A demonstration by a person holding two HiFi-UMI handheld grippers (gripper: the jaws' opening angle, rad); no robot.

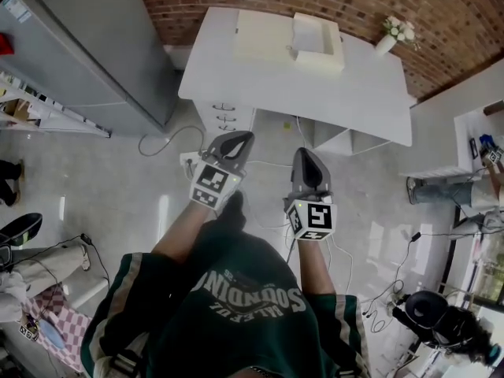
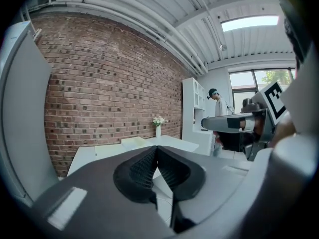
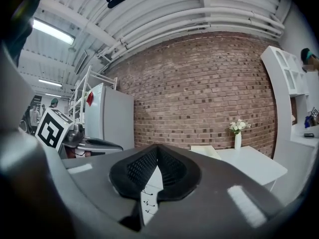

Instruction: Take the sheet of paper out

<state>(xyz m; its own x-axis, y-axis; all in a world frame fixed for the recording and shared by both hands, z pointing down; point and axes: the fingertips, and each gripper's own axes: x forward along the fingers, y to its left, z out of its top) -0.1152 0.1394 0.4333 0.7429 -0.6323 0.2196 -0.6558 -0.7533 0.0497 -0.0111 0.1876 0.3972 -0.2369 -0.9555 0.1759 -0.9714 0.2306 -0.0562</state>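
Observation:
A white desk [image 1: 236, 77] stands ahead against the brick wall. On it sit a cream tray [image 1: 319, 42] and, to its left, a flat cream pad or stack [image 1: 264, 36]; no single sheet of paper can be told apart from here. My left gripper [image 1: 240, 136] and right gripper [image 1: 303, 152] are held side by side over the floor, short of the desk, both pointing at it. Each is shut with nothing between its pads, as the left gripper view [image 2: 156, 148] and right gripper view [image 3: 158, 147] show. The cream tray [image 3: 204, 151] lies far beyond the jaws.
A vase of white flowers [image 1: 391, 36] stands at the desk's right end. White drawers [image 1: 224, 116] sit under the desk's left side. A grey cabinet [image 1: 94, 46] is at the left, and cables [image 1: 169, 140] trail on the floor. A person [image 2: 218, 103] stands by white shelves.

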